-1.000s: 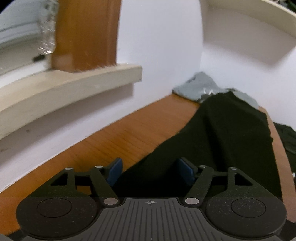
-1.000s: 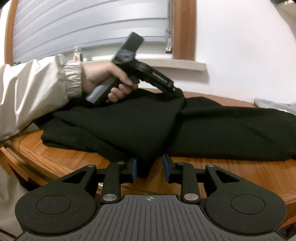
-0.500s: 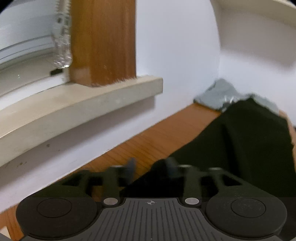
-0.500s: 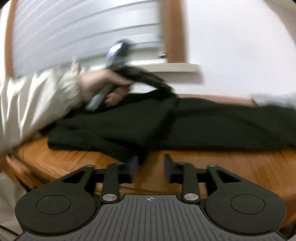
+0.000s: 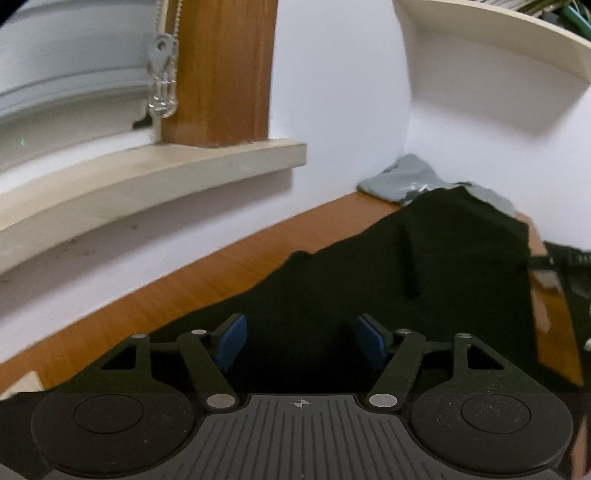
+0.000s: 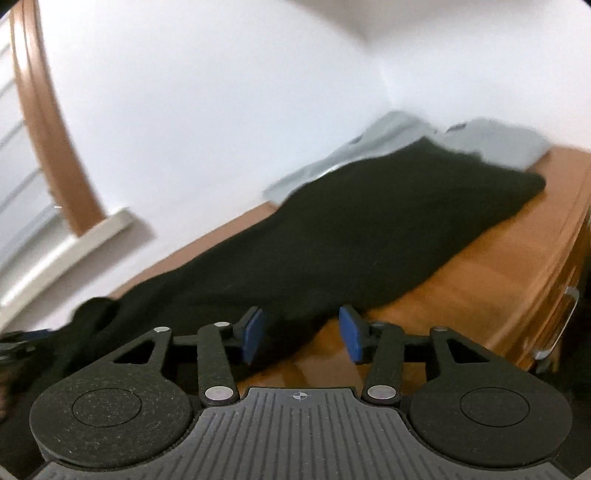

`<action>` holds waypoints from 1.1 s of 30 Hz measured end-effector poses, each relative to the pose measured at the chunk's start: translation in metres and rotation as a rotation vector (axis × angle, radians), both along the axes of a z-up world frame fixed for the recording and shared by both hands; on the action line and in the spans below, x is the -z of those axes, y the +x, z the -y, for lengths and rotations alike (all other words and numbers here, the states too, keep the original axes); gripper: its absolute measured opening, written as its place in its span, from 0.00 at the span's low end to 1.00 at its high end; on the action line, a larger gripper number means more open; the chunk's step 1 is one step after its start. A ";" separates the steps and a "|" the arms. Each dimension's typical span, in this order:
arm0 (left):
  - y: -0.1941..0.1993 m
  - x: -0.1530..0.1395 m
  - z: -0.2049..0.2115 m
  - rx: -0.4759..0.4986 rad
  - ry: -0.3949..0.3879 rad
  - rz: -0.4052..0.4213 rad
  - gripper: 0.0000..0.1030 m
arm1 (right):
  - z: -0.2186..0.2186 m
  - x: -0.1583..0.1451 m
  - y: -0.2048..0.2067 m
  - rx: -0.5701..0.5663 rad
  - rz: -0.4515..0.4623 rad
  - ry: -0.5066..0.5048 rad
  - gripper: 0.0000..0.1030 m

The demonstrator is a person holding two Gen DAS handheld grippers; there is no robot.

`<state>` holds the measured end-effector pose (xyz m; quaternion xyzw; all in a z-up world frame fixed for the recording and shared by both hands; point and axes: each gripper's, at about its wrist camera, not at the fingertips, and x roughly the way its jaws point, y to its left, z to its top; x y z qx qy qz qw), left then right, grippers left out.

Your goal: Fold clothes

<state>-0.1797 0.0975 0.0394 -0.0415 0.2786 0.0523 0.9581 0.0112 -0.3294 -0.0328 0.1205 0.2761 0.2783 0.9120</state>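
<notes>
Both grippers' jaws reopening: left gripper (image 5: 301, 341) releasing black garment (image 5: 424, 266), right gripper (image 6: 301, 338) swinging along counter (image 6: 498, 266); I'm judging fold laid.

Layout of garments, grippers and surroundings on the wooden tabletop (image 5: 229, 273).

A long garment (image 5: 424, 273) is laid lengthwise on the tabletop, its far end overlapping a second garment (image 5: 410, 177) lodged in the wall corner behind it. The left gripper (image 5: 301, 341) is positioned over the near end of the long garment, jaws parted; the right gripper (image 6: 301, 334) is set at that garment's (image 6: 369, 229) near edge, cloth lying between its parted fingers. A windowsill (image 5: 155, 177) projects from the wall to the left, above the tabletop. A shelf (image 5: 498, 33) is mounted above the corner.
</notes>
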 end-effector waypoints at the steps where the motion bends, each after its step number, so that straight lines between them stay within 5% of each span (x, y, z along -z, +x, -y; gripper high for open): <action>1: -0.001 0.002 -0.003 -0.011 -0.004 0.000 0.68 | 0.001 0.001 0.003 0.015 0.000 0.005 0.45; 2: -0.002 0.002 -0.006 -0.024 -0.010 0.004 0.68 | 0.001 0.002 0.007 0.028 -0.001 0.012 0.39; 3: -0.003 0.003 -0.009 -0.037 -0.015 0.009 0.68 | 0.002 0.003 0.010 0.042 -0.002 0.018 0.03; 5: -0.007 0.001 -0.016 -0.051 -0.036 0.027 0.68 | 0.004 0.005 0.017 0.070 -0.005 0.032 0.03; 8: -0.015 0.001 -0.023 -0.081 -0.029 0.037 0.68 | 0.035 -0.027 -0.005 0.116 0.120 0.096 0.03; 11: -0.015 0.003 -0.031 -0.106 -0.046 0.017 0.69 | 0.038 -0.030 -0.008 0.072 0.092 0.037 0.05; 14: -0.014 0.004 -0.035 -0.107 -0.059 -0.002 0.70 | 0.041 -0.008 0.009 0.083 -0.039 0.019 0.24; 15: -0.014 0.004 -0.034 -0.104 -0.054 -0.011 0.71 | 0.048 -0.006 0.011 0.095 -0.042 0.049 0.36; 18: -0.011 0.006 -0.035 -0.115 -0.043 -0.036 0.71 | 0.069 -0.001 0.029 0.167 -0.056 0.108 0.48; 22: -0.011 0.007 -0.038 -0.116 -0.062 -0.042 0.71 | 0.093 0.005 0.070 0.258 -0.117 0.189 0.49; 31: -0.009 0.008 -0.034 -0.109 -0.044 -0.050 0.74 | 0.117 0.009 0.142 0.452 -0.101 0.166 0.48; 32: -0.009 0.009 -0.034 -0.106 -0.042 -0.052 0.75 | 0.118 0.010 0.145 0.461 -0.097 0.168 0.45; 33: -0.009 0.009 -0.033 -0.105 -0.038 -0.053 0.75 | 0.119 0.012 0.148 0.470 -0.094 0.169 0.18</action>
